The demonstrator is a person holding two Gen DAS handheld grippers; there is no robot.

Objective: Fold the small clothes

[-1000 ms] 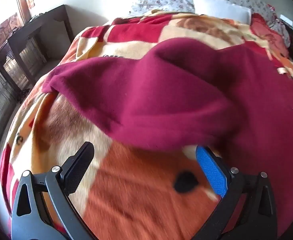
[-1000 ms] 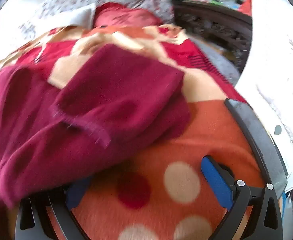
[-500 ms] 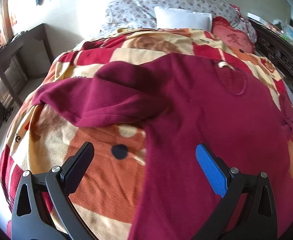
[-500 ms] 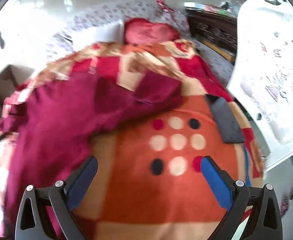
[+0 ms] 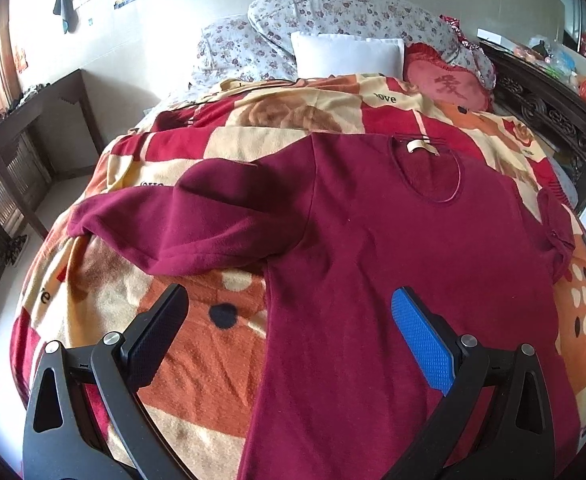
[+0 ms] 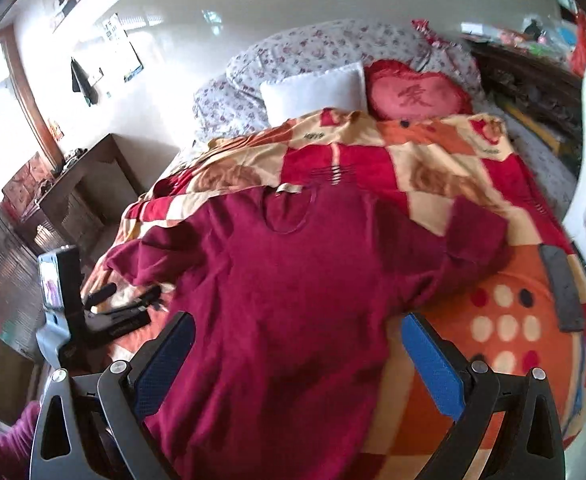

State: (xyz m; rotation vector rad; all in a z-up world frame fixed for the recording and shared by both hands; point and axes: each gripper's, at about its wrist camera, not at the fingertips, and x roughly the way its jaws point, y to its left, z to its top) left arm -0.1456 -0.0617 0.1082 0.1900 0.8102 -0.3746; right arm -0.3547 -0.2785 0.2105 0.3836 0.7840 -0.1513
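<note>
Maroon sweater point(image 5: 393, 248) flat on bed, L sleeve folded in.

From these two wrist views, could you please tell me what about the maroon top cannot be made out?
- Hem of the maroon top: cut off by the bottom edge, both views.
- Its right sleeve: motion blur in the right wrist view; bunched at the rim in the left.
- Neck label: print too small.
- Underside of the left sleeve: hidden by its own fold.

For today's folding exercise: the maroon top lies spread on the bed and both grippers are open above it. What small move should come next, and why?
Probably lower the left gripper onto the left sleeve, which sprawls sideways off the maroon top, to fold it inward.
</note>
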